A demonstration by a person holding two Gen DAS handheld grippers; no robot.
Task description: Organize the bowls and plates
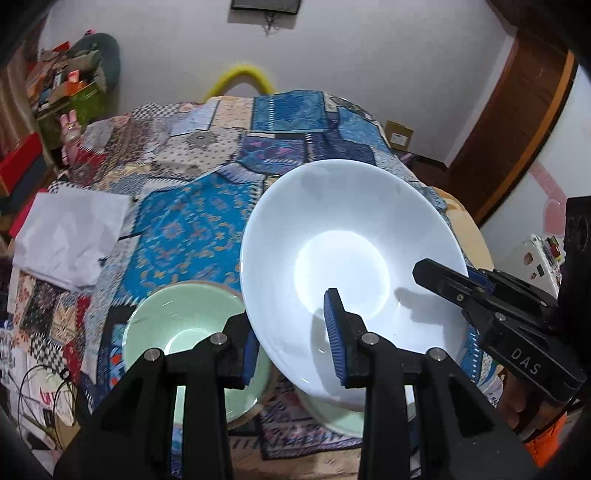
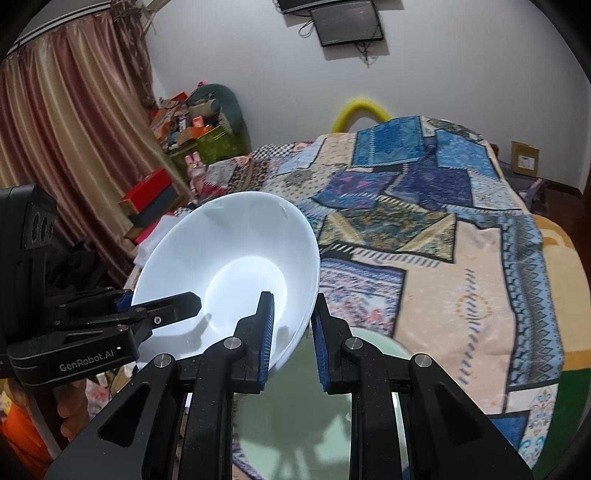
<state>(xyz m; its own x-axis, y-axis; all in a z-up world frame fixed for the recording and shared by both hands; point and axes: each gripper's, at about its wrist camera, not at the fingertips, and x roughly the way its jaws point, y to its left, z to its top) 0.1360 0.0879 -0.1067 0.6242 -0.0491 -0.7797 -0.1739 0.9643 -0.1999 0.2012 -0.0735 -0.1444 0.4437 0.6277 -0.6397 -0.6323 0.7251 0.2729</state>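
"DAS" on right tool [image 1: 439, 280], "GenRobot.AI" on left tool [image 2: 177, 306]

Home bedroom, patchwork bedspread [image 2: 424, 229] on bed, pink curtains [image 2: 74, 147], cluttered boxes [image 2: 184, 125], wall-mounted screen [image 2: 345, 24]

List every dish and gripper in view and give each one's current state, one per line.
Large white glass bowl: lifted, tilted, rim gripped on two sides.
Pale green ceramic bowl: upright on the patchwork cloth, nothing in it.
Second pale green dish: under the white bowl, partly hidden.
Left gripper: shut on the white bowl's rim.
Right gripper: shut on the opposite rim.
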